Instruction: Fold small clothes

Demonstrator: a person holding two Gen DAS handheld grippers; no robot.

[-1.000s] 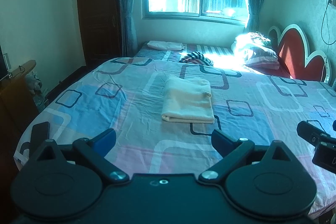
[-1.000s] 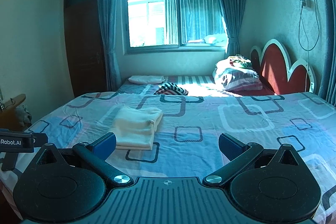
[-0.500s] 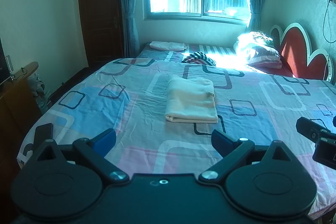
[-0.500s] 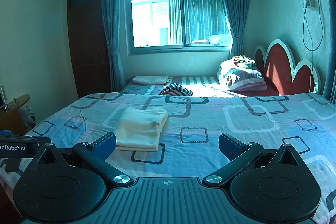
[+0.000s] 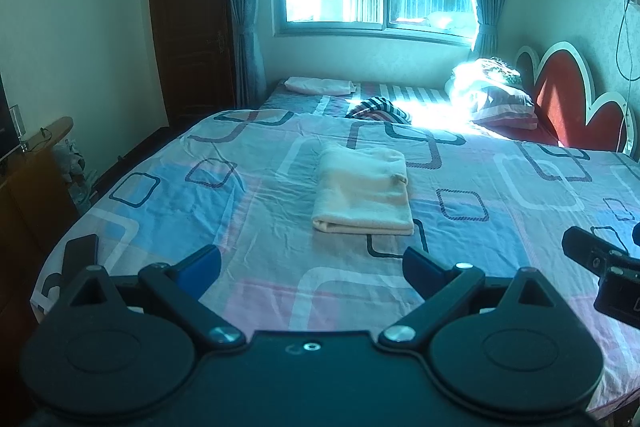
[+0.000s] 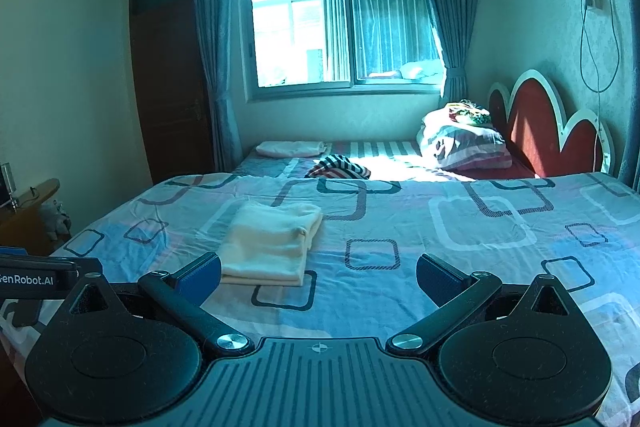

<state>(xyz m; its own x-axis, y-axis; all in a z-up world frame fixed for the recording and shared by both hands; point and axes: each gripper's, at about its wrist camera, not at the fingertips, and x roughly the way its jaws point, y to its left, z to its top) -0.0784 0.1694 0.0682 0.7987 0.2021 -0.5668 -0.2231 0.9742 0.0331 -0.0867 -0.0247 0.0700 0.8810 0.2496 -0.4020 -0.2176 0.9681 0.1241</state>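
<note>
Cream folded cloth bundle (image 5: 362,193) (image 6: 272,247) lies flat on the blue-pink patterned bedsheet (image 5: 500,211). Left gripper (image 5: 310,263) and right gripper (image 6: 318,273) hover near it, both spread wide, holding nothing.

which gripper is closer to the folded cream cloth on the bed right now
Left, though only slightly. The left gripper faces the folded cream cloth squarely, short of its near edge. The right gripper sits off to the cloth's right, its left finger nearest.
</note>
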